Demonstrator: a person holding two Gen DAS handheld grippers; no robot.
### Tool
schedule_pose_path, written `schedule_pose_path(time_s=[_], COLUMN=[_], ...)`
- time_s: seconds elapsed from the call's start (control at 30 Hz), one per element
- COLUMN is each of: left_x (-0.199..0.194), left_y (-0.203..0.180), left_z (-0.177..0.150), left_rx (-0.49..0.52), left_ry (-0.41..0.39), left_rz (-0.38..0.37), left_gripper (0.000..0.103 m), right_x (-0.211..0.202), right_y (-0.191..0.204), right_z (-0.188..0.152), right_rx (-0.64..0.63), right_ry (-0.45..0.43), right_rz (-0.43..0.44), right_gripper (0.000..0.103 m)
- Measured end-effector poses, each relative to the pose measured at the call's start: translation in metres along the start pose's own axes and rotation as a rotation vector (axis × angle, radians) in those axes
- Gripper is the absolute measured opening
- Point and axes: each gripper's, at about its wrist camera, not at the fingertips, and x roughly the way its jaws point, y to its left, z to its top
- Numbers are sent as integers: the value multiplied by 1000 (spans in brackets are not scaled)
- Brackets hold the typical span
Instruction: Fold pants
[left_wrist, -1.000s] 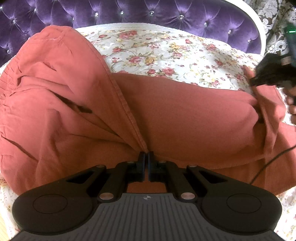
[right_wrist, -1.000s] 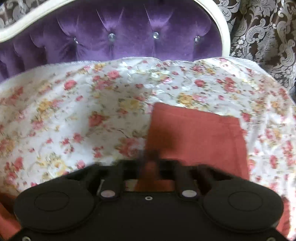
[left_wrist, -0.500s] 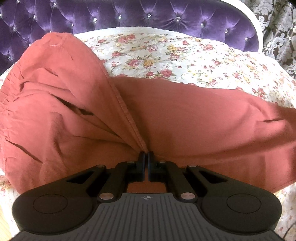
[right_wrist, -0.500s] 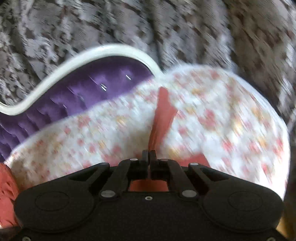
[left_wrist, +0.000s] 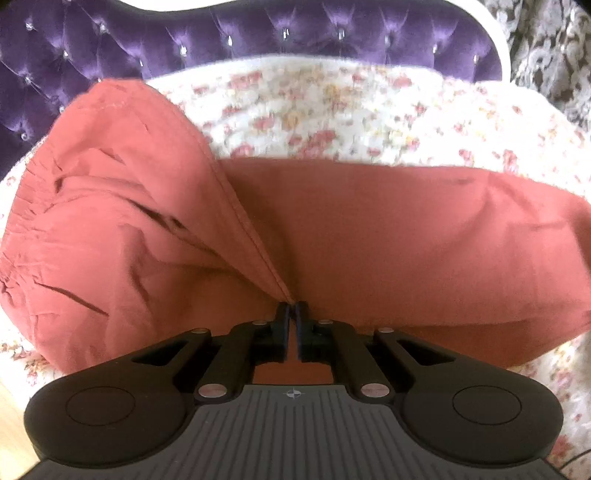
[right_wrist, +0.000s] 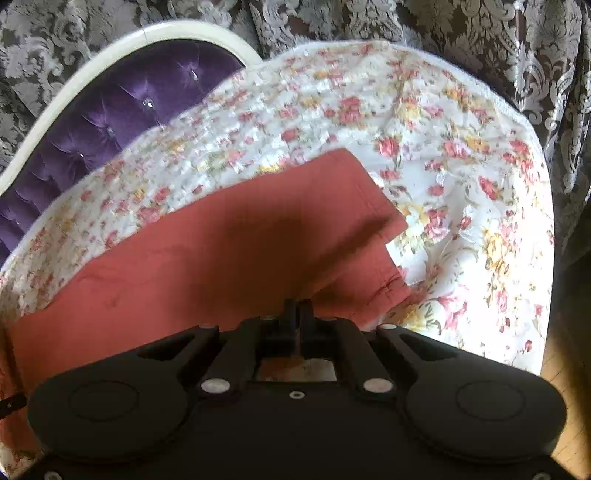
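My two tools, left (left_wrist: 292, 308) and right (right_wrist: 298, 305), pinch the pants (left_wrist: 369, 236), legs stacked on the bed (right_wrist: 443, 155), crosswise folds remaining.

The left gripper (left_wrist: 292, 308) and right gripper (right_wrist: 297, 308) each have their jaws pinched nearly together on cloth.

One pants (left_wrist: 332, 236), two claws (left_wrist: 292, 314)

A bed carries it all, covered by a white floral bedspread (right_wrist: 461, 177) that runs up to a tufted purple headboard (left_wrist: 258, 33). Spread straight on the bedspread lie the rust-red pants (left_wrist: 369, 229), bunched and creased at one end, leg hems (right_wrist: 373, 206) flat at the other.
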Motion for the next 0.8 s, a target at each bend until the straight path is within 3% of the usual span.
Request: schedule_pose_path(time_s=[0.07, 0.17, 0.33, 0.4, 0.47, 0.6, 0.8], left_x=[8, -3, -25, -29, -32, -26, 3], left_y=[4, 6, 21, 36, 57, 108, 182], left_z=[-1, -6, -6, -1, 7, 25, 55], left_rx=[-6, 21, 23, -13, -53, -153, -284], left_ry=[54, 22, -13, -28, -49, -75, -59], left_rz=[-42, -47, -81, -66, -39, 67, 173], left_gripper=[5, 5, 5, 5, 5, 5, 5], right_x=[10, 3, -28, -38, -43, -38, -6], right_y=[-4, -4, 9, 26, 46, 112, 238], right_z=[-2, 3, 14, 21, 25, 27, 10], right_rx=[3, 20, -9, -57, -113, -249, -504], right_ry=[53, 74, -13, -45, -71, -111, -56], right_rz=[-17, -13, -11, 24, 81, 265, 557], right_gripper=[19, 21, 22, 32, 42, 43, 43])
